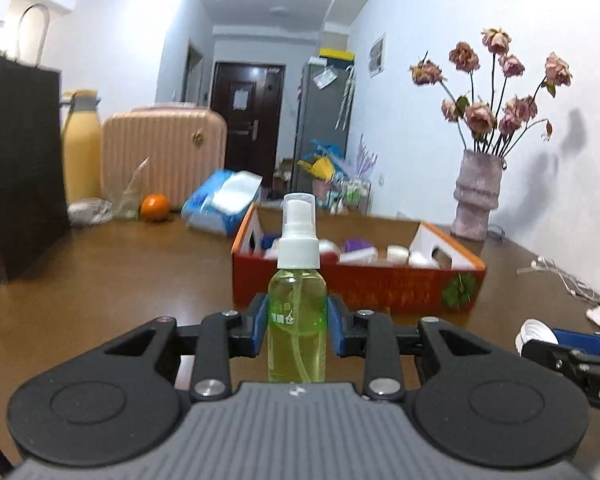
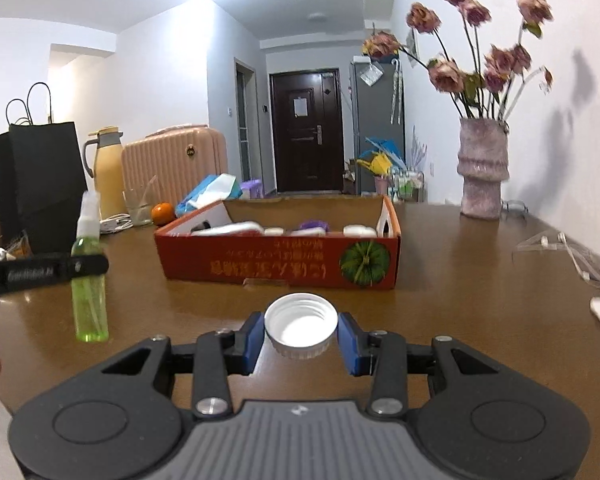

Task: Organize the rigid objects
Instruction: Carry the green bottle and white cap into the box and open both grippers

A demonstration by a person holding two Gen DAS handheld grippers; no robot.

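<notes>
**Left wrist view: bottle clamped, cap framed, box ahead**

Left wrist view shows the left gripper (image 1: 297,326) clamped on the green spray bottle (image 1: 297,312), held upright at mid-body, presumably to keep it level for carrying. The orange box (image 1: 356,284) sits at twelve o'clock, already holding small items. The right gripper (image 2: 300,338) frames the white cap (image 2: 301,325) between its pads; contact appears partial, so grip is uncertain. The brown table (image 2: 480,288) supports all.
</notes>
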